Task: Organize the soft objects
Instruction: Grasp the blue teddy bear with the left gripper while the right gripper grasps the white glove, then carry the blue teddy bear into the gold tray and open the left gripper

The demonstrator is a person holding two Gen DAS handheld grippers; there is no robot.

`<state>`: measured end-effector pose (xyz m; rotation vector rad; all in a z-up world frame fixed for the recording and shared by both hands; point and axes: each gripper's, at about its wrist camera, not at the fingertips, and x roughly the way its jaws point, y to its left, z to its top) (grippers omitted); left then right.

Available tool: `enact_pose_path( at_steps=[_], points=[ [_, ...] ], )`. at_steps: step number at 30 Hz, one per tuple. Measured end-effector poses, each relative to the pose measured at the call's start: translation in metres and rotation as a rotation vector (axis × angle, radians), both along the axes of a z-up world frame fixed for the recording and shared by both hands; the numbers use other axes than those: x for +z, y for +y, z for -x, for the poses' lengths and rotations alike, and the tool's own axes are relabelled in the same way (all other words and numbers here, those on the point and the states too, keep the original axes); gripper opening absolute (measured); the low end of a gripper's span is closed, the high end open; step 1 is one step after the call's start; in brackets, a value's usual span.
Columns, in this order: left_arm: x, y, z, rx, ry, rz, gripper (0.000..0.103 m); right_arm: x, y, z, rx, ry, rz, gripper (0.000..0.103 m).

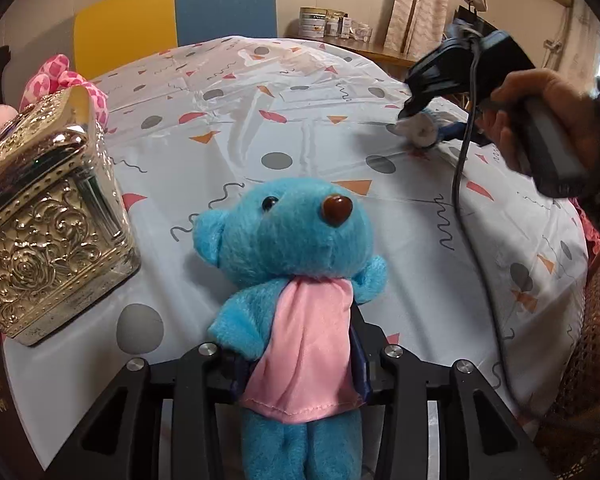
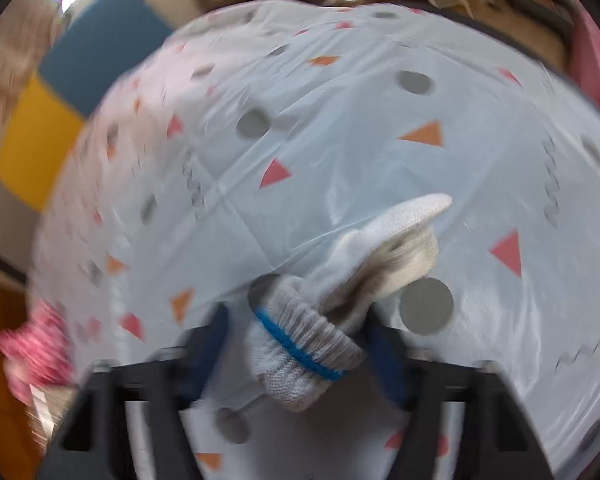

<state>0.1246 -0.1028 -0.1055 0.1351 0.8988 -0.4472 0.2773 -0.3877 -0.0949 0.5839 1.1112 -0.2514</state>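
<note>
While left fingers (image 1: 300,364) clasp a blue teddy (image 1: 296,280) (pink-scarfed), right fingers (image 2: 296,344) pinch a sock (image 2: 340,292).

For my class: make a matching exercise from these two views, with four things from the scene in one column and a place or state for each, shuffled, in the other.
Things:
1. blue teddy bear
2. white sock
3. gold box
4. pink spotted toy

Places or states:
A. behind the ornate container, at the table's far left
B. between the right gripper's fingers
C. clamped at the waist in the left gripper
D. standing on the patterned tablecloth, left of the bear

Pairs: 1-C, 2-B, 3-D, 4-A
</note>
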Motion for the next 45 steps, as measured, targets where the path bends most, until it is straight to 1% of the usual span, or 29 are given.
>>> enact_pose_path(
  at_steps=[1, 2, 4, 7, 9, 11, 13, 15, 19, 23, 29, 37, 41, 45],
  points=[
    [0.0, 0.0, 0.001, -0.002, 0.0, 0.002, 0.042, 0.0, 0.008, -0.001, 0.046, 0.001, 0.021, 0.047],
    [0.0, 0.001, 0.0, -0.004, 0.001, 0.007, 0.042, 0.002, 0.022, -0.001, 0.123, -0.007, 0.034, 0.046],
    [0.0, 0.002, 0.001, -0.007, 0.003, 0.014, 0.042, 0.006, 0.042, 0.003, 0.227, -0.014, 0.025, 0.045],
    [0.001, 0.004, 0.003, -0.013, 0.004, 0.012, 0.039, 0.014, 0.087, 0.018, 0.45, -0.02, 0.01, 0.045],
    [0.003, 0.006, 0.005, -0.007, 0.013, 0.01, 0.038, 0.014, 0.11, 0.031, 0.545, 0.001, 0.009, 0.045],
    [0.004, 0.011, 0.007, 0.004, 0.025, 0.011, 0.036, 0.006, 0.131, 0.044, 0.618, 0.034, 0.028, 0.045],
    [0.006, 0.016, 0.011, 0.016, 0.039, 0.014, 0.035, -0.006, 0.14, 0.052, 0.647, 0.065, 0.048, 0.046],
    [0.007, 0.022, 0.015, 0.029, 0.054, 0.024, 0.035, -0.009, 0.145, 0.055, 0.662, 0.051, 0.082, 0.046],
    [0.01, 0.034, 0.022, 0.058, 0.086, 0.055, 0.035, -0.011, 0.137, 0.05, 0.625, 0.035, 0.028, 0.046],
    [0.013, 0.039, 0.032, 0.069, 0.091, 0.043, 0.035, -0.009, 0.142, 0.054, 0.652, 0.016, 0.068, 0.047],
    [0.022, 0.049, 0.046, 0.084, 0.063, 0.018, 0.035, -0.009, 0.148, 0.057, 0.703, -0.012, 0.153, 0.047],
    [0.058, 0.074, 0.068, 0.117, -0.006, 0.05, 0.035, -0.012, 0.168, 0.06, 0.79, -0.028, 0.293, 0.052],
    [0.079, 0.106, 0.079, 0.178, -0.029, 0.088, 0.035, -0.012, 0.166, 0.059, 0.789, -0.024, 0.29, 0.052],
    [0.096, 0.152, 0.089, 0.29, -0.052, 0.132, 0.035, -0.012, 0.168, 0.061, 0.798, -0.028, 0.311, 0.052]
  ],
)
